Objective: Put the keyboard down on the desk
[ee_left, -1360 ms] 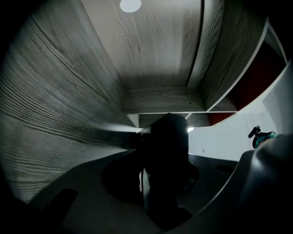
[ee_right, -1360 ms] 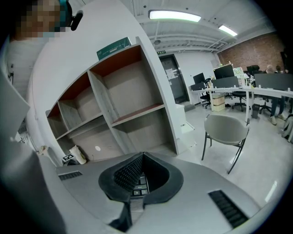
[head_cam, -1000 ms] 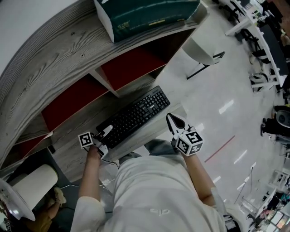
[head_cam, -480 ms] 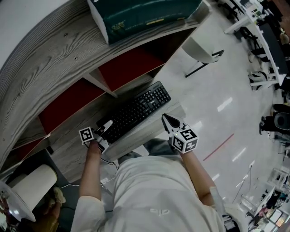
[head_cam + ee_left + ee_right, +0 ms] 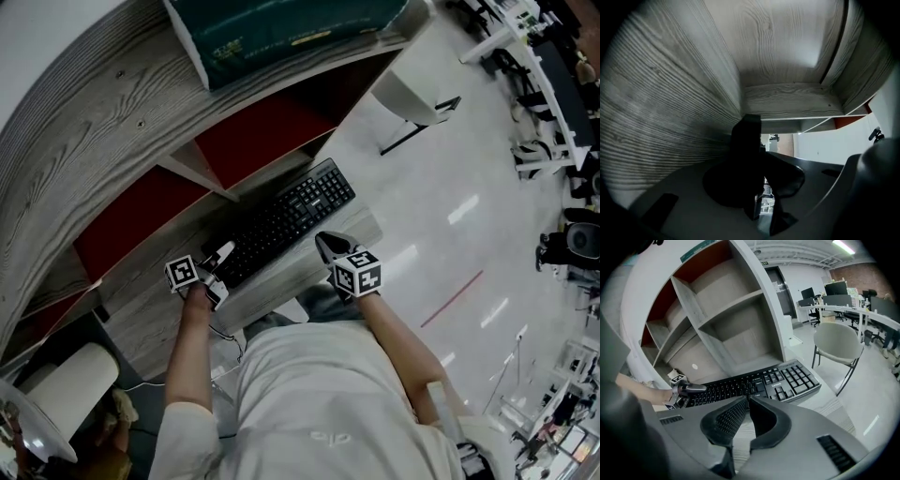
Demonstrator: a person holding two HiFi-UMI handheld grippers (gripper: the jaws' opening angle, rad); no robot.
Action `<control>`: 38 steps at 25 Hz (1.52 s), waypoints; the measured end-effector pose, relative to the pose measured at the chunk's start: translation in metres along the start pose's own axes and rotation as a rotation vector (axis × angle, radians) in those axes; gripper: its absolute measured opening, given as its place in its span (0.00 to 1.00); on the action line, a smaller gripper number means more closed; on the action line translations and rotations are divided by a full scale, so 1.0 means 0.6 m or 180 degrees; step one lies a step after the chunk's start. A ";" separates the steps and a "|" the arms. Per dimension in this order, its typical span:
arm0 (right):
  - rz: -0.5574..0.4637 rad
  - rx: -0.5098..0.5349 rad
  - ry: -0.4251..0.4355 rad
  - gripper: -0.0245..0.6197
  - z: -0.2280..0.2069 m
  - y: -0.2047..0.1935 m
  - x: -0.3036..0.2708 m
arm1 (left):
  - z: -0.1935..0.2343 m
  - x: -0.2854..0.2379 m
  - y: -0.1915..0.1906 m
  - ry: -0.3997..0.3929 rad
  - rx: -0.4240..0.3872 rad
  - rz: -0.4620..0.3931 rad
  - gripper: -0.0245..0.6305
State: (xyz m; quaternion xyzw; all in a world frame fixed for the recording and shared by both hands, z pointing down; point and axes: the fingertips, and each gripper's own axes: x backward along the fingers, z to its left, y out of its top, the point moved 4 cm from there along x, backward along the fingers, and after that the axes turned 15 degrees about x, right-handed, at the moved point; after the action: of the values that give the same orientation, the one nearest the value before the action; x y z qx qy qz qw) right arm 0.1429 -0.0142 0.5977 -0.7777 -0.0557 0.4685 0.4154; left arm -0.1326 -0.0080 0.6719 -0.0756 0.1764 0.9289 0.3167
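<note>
The black keyboard point(image 5: 286, 220) lies flat on the grey wood desk point(image 5: 155, 305), just in front of the shelf unit. My left gripper point(image 5: 218, 260) is at the keyboard's left end, and its jaws are opening with a thin gap between them. In the left gripper view the dark fingers point(image 5: 746, 154) point at the shelf wall, and no keyboard shows between them. The right gripper view shows the keyboard point(image 5: 759, 383) whole, with the left gripper point(image 5: 689, 390) at its far end. My right gripper point(image 5: 746, 401) is shut and empty over the desk's front edge, and it also shows in the head view point(image 5: 325, 244).
A shelf unit point(image 5: 141, 122) with red-backed compartments rises behind the desk, and a dark green box point(image 5: 281, 28) lies on top of it. A light chair point(image 5: 839, 345) stands on the floor to the right. A white cylinder point(image 5: 66, 389) stands at the lower left.
My right gripper has moved left, closer to the keyboard's front edge. The left gripper stays at the keyboard's left end.
</note>
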 end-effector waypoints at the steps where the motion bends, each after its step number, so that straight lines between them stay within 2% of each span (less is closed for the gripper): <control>1: 0.0052 -0.0018 0.0022 0.10 0.000 -0.008 -0.009 | 0.006 0.001 0.003 0.0051 -0.0056 -0.0012 0.23; 4: 0.0203 -0.0033 0.0051 0.20 -0.001 -0.028 -0.032 | 0.011 0.000 0.009 0.0134 -0.0119 -0.0068 0.25; 8: 0.0356 -0.0013 0.0062 0.24 -0.004 -0.050 -0.059 | 0.022 0.001 0.020 0.0284 -0.0215 -0.0154 0.28; 19: 0.0578 -0.0189 0.0056 0.26 -0.009 -0.083 -0.109 | 0.030 0.004 0.030 0.0576 -0.0399 -0.0376 0.34; 38: 0.0565 -0.0127 0.0060 0.25 -0.005 -0.067 -0.127 | 0.023 0.008 0.041 0.0914 -0.0571 -0.0605 0.41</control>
State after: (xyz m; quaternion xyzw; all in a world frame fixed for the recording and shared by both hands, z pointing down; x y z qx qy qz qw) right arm 0.1150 -0.0261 0.6784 -0.7921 0.0080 0.4950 0.3572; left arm -0.1519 -0.0182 0.6901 -0.2515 0.1282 0.8865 0.3666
